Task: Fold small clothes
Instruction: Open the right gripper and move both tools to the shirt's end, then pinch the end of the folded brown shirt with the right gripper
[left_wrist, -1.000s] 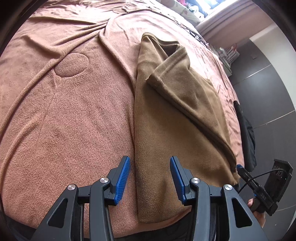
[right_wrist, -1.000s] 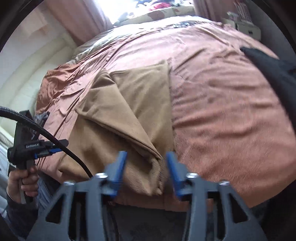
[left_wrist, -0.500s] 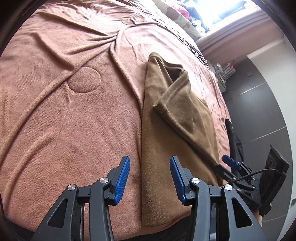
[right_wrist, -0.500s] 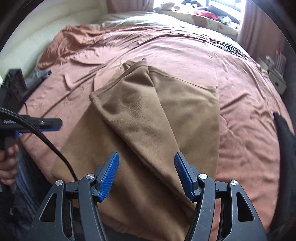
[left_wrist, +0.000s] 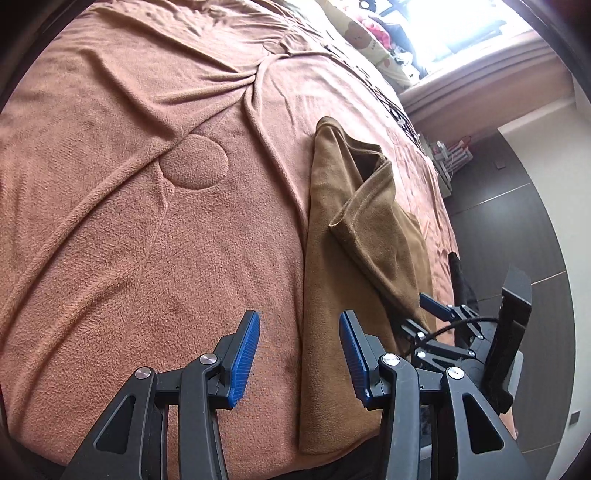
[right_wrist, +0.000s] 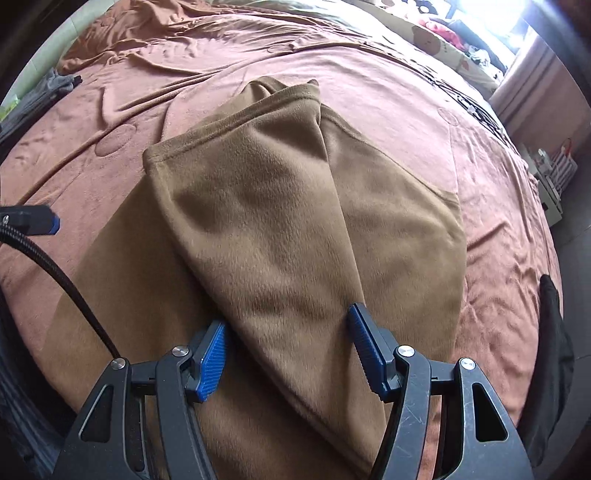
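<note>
Both tongs wide open, holding nothing: right tongs (right_wrist: 286, 347) straddle brown garment's (right_wrist: 280, 229) folded flap, left tongs (left_wrist: 298, 354) at its edge, prob. lining up next fold on bed (left_wrist: 147, 221).

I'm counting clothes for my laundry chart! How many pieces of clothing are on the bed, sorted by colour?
Brown: 1, the folded brown garment in the middle of the bed.
Black: 1, a black garment at the bed's right edge.
Grey: 1, a grey garment at the far left edge.
Total: 3
</note>
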